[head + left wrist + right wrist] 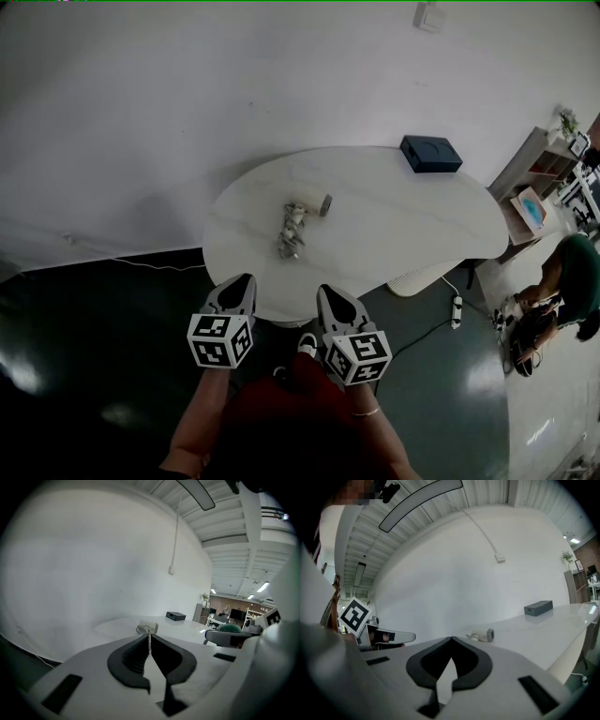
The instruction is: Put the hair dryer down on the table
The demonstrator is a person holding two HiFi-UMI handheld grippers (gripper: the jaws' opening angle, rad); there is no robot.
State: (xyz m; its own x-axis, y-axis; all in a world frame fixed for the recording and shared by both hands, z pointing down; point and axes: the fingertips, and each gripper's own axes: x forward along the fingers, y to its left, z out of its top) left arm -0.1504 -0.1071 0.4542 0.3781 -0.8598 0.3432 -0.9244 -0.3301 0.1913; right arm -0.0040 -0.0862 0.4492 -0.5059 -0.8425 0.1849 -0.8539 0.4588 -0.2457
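Both grippers shut, held side by side low before the body

The left gripper and the right gripper point forward, near each other but apart, tips angled slightly inward; in the left gripper view the left gripper has its dark pads pressed together along their front edges; in the right gripper view the right gripper has its tips meeting at one point; each carries its marker cube at the rear, nearest the person; the bare left forearm and right forearm run back from the cubes towards the torso, both angled inward.
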